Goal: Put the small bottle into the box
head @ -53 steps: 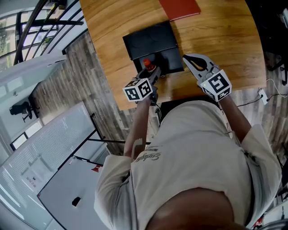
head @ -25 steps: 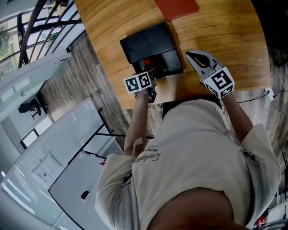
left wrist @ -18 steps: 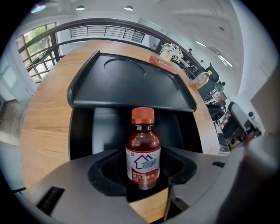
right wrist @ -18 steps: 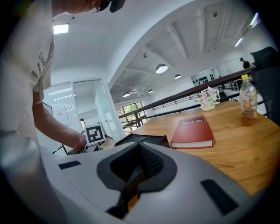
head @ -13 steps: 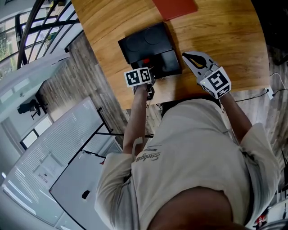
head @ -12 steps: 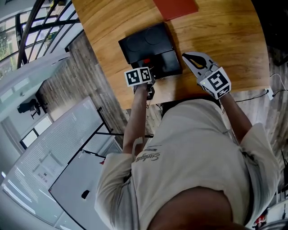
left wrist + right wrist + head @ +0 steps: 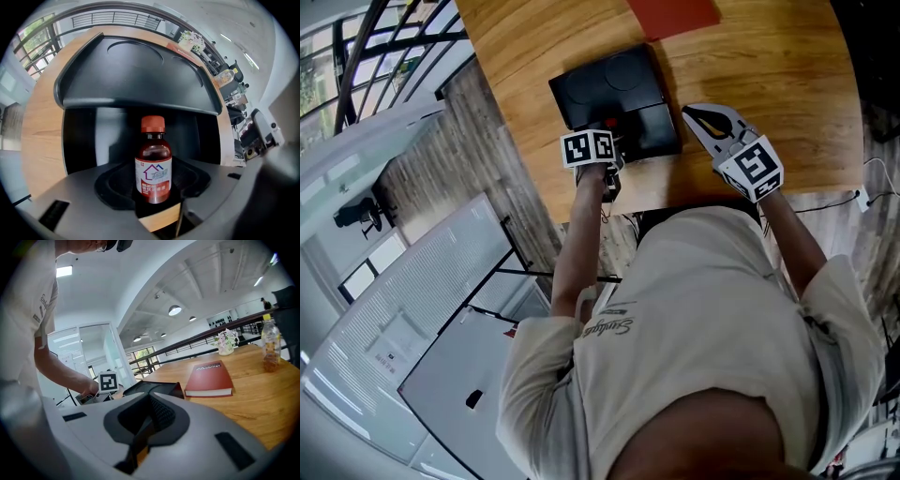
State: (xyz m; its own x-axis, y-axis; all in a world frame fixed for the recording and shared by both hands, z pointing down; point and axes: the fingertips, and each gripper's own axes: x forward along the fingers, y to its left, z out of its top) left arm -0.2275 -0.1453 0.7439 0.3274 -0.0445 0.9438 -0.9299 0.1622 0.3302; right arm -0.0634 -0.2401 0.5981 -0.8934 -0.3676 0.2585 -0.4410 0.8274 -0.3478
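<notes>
A small brown bottle (image 7: 153,171) with a red cap and a white and red label stands upright between the jaws of my left gripper (image 7: 153,190), which is shut on it. Just beyond it is the black box (image 7: 108,136), its lid (image 7: 136,77) raised behind the dark inside. In the head view the bottle's red cap (image 7: 609,122) shows at the box's (image 7: 652,127) near edge, ahead of my left gripper (image 7: 612,137). My right gripper (image 7: 701,119) hovers to the right of the box, shut and holding nothing (image 7: 140,437).
The box sits on a wooden table (image 7: 769,75). Behind the box lies a red book (image 7: 673,13) (image 7: 208,378). A plastic bottle (image 7: 269,345) and a pot of flowers (image 7: 226,341) stand farther off. The table's near edge (image 7: 675,192) runs just under both grippers.
My left gripper has carried the bottle a little forward and up the view, closer over the box's near edge. My right gripper has barely shifted.
</notes>
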